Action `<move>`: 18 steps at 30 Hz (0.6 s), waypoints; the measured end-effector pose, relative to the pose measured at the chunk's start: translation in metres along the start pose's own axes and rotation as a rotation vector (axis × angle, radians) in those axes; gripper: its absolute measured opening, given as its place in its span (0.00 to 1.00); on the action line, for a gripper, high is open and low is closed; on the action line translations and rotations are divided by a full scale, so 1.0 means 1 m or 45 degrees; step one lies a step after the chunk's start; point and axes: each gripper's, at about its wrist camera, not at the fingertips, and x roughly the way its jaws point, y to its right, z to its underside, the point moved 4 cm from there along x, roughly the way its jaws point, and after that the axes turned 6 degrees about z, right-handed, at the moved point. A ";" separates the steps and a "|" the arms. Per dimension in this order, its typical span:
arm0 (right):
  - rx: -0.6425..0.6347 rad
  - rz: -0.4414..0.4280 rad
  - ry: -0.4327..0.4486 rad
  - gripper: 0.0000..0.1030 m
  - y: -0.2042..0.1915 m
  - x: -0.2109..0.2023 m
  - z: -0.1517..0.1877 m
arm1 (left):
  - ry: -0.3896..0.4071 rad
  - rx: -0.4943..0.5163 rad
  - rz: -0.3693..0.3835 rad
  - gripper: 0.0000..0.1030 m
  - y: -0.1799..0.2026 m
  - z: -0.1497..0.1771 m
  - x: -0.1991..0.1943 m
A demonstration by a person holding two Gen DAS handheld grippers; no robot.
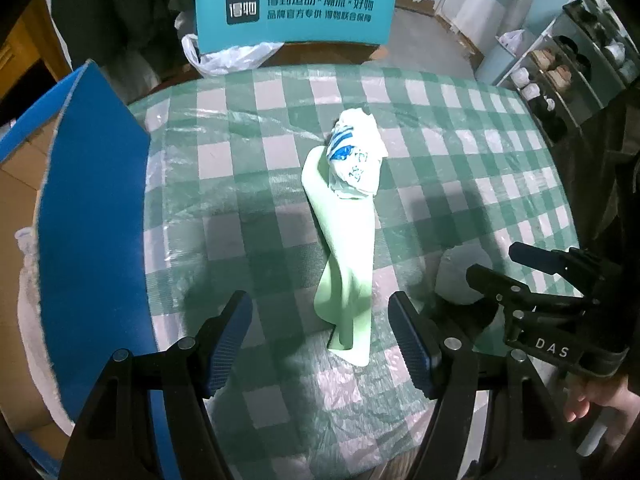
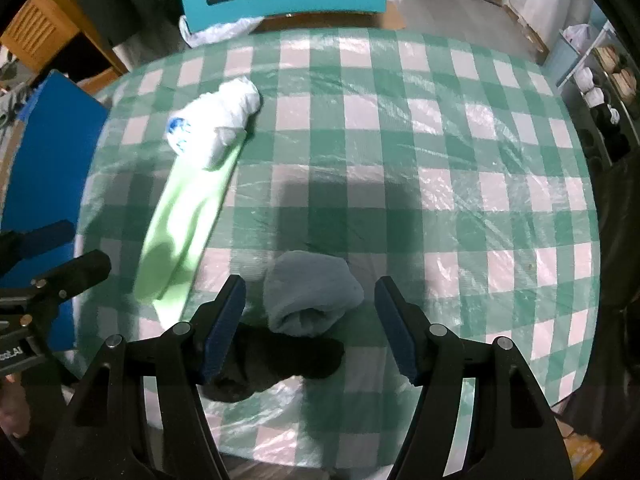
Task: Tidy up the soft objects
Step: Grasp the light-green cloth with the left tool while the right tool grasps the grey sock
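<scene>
Roughly at the middle of a table covered in green-and-white checked cloth (image 2: 440, 120) under clear plastic lies a long pale green cloth (image 1: 344, 264), partly rolled, with a white bundle printed in blue (image 1: 354, 152) resting on its far end. The left gripper (image 1: 320, 344) hovers with its jaws spread wide on either side of the cloth's near end, holding nothing. The right gripper (image 2: 308, 324) is likewise spread and empty, straddling a rolled grey sock-like bundle (image 2: 312, 296) with a dark, almost black soft item (image 2: 276, 364) just in front of it, near the table's edge. All of these look light, limp and easily squashed, so they should not slip but will sag and unroll when lifted. The grey roll seems best pinched across its thick middle; the green cloth by its near folded edge. A blue box flap (image 1: 96, 216) stands at the table's left, and a teal box with Chinese lettering (image 1: 296, 10) sits beyond.
</scene>
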 end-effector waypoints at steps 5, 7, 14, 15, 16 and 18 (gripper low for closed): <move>-0.011 0.016 -0.027 0.65 -0.002 0.015 -0.001 | -0.027 -0.019 -0.007 0.70 -0.002 -0.003 0.014; -0.020 0.021 -0.035 0.65 -0.003 0.020 0.000 | -0.037 -0.029 -0.007 0.70 -0.003 -0.004 0.020; -0.077 0.060 -0.061 0.65 -0.008 0.036 0.004 | -0.047 -0.029 -0.005 0.74 0.001 -0.010 0.033; -0.083 0.060 -0.058 0.65 -0.009 0.038 0.004 | -0.045 -0.028 -0.006 0.75 0.002 -0.011 0.034; -0.085 0.061 -0.056 0.65 -0.010 0.038 0.004 | -0.046 -0.028 -0.007 0.75 0.002 -0.012 0.035; -0.089 0.060 -0.056 0.63 -0.010 0.039 0.004 | -0.053 -0.029 -0.004 0.75 0.003 -0.013 0.039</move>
